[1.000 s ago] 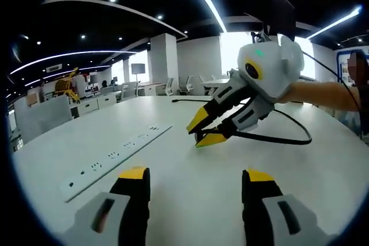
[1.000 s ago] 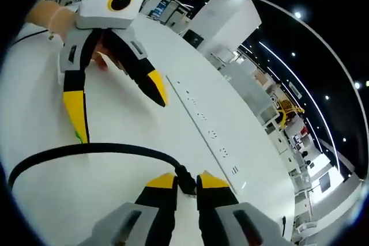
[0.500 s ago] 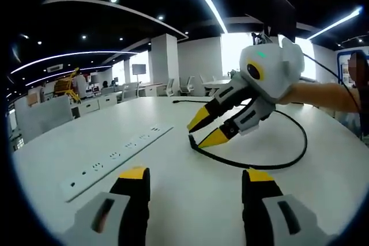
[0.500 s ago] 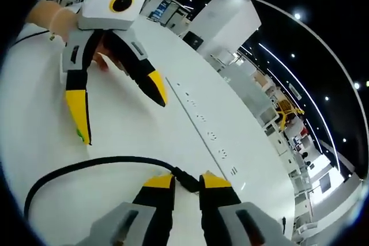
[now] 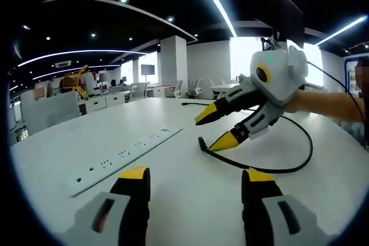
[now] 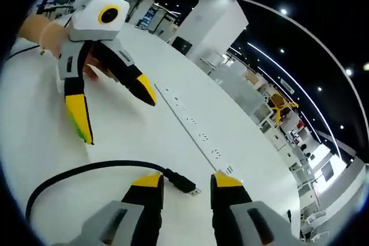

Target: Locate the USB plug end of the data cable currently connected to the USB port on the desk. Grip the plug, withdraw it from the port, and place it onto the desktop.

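- Half a second ago the plug was pinched between the jaws of the right gripper [image 6: 184, 181]; now those jaws are spread wide and the plug is let go.
- A big white round desk [image 5: 190, 188] is seen under everything, and it is also seen in the right gripper view [image 6: 34, 142].
- A long white socket strip [image 5: 124, 154] is set flat into the desk, off to the left in the left gripper view. In the right gripper view the socket strip [image 6: 196, 133] is seen running away past the jaws.
- The right gripper [image 5: 214, 131] is seen in the left gripper view, held by a hand, with its yellow tips wide apart and nothing between them.
- The left gripper [image 5: 196, 178] is held low over the desk with its jaws wide open, and nothing is gripped by it. It is also seen in the right gripper view [image 6: 118, 110], up on the left, jaws spread.
- A black data cable [image 6: 86, 171] is laid on the desk in a curve. In the left gripper view the data cable [image 5: 288, 162] is seen looping back under the right gripper.
- The USB plug [image 6: 185, 184] is seen on the desk between the right gripper's open jaws, not touched by either one. In the left gripper view the USB plug [image 5: 202, 142] is just beside the lower yellow tip.
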{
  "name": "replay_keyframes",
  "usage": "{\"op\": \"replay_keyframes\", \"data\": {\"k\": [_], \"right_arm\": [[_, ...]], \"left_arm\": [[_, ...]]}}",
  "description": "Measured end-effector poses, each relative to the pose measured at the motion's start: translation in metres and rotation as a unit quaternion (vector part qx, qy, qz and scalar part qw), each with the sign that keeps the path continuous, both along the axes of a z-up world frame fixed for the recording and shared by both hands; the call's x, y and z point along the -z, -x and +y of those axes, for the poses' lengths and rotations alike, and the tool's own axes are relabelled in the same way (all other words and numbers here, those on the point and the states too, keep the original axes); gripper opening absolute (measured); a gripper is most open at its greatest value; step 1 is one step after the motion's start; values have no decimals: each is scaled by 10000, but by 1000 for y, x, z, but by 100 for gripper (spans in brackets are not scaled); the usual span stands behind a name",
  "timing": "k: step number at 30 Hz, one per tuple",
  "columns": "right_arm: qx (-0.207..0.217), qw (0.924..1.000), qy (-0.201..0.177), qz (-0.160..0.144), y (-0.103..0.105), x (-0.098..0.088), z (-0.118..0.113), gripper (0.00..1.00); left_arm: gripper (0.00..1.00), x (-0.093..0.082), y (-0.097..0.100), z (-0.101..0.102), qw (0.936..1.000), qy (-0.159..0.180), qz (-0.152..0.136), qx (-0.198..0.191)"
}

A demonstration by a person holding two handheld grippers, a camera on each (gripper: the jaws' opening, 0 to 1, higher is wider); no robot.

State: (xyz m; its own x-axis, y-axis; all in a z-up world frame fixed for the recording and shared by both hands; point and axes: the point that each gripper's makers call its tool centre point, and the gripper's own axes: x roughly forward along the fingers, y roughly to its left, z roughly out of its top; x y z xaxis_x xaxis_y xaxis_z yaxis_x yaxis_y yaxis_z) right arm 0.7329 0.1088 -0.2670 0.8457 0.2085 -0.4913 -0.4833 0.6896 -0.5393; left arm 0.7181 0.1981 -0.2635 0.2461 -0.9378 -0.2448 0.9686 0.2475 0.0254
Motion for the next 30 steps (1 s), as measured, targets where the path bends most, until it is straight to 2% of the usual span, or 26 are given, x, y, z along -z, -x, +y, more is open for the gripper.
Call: {"op": "replay_keyframes", "data": {"k": [5,11,15,21,30], "right_arm": [[288,9963,-800,-89,2,-3,-1,36],[653,9874,-1408,-312,-1,-14,-11,37],[928,9718,-2137,-355,-2,-16,-11,42],[1190,9630,-2349,-575,-8,-17,-12,43],[1410,9510,-2675,-650,-11,-17,-9,43]], "left_arm": [[64,-5,-8,3,9995,202,110,-230],[63,-5,-22,9,9985,235,126,-473],[61,-7,-32,14,9966,339,131,-733],[60,-10,-46,21,9936,453,101,-1034],[60,-13,-59,33,9897,477,72,-1351]]}}
